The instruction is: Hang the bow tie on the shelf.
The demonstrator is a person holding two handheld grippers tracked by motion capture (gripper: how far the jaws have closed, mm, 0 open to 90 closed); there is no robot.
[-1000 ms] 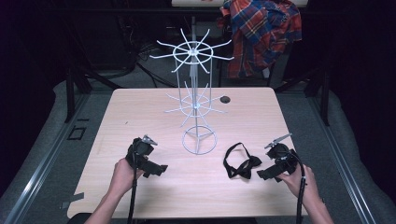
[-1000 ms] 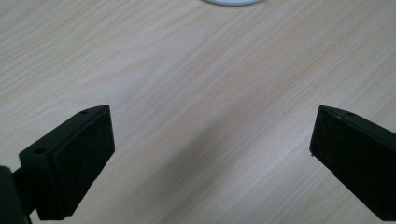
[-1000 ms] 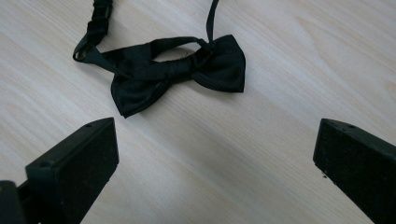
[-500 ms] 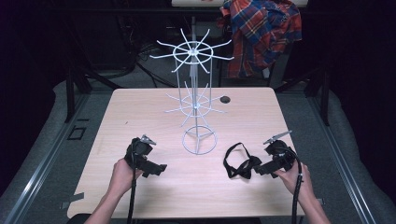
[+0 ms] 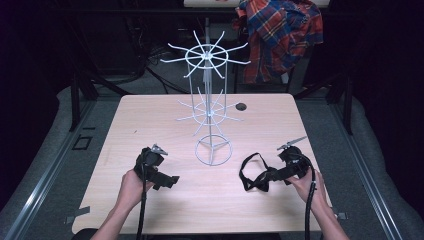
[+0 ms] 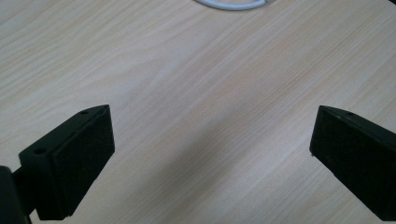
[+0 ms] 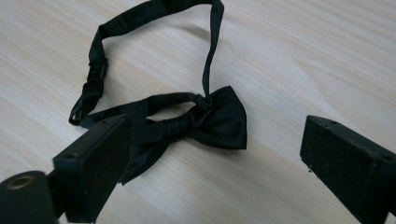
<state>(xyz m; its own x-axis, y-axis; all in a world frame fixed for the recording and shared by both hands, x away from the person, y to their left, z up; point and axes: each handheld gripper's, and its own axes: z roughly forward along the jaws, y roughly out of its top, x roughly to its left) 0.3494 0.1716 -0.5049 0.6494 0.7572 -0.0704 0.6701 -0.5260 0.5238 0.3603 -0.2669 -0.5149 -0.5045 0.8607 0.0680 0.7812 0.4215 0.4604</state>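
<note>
A black bow tie [image 5: 256,176] with its strap looped lies flat on the wooden table [image 5: 150,120], right of the white wire rack [image 5: 210,100]. In the right gripper view the bow tie [image 7: 205,123] sits between and just beyond the wide-apart jaws; my right gripper [image 7: 212,163] is open and low over it. From above, my right gripper [image 5: 272,176] points left at the tie. My left gripper [image 5: 167,181] rests near the table's front left, open over bare wood [image 6: 205,93], with the rack's base ring [image 6: 231,3] at the top edge.
The rack's round base [image 5: 213,151] stands mid-table between the two grippers. A small dark disc [image 5: 241,106] lies at the back right of the table. A plaid shirt [image 5: 280,35] hangs behind the table.
My right gripper has moved left toward the bow tie and now reaches it. The left gripper has stayed in place.
</note>
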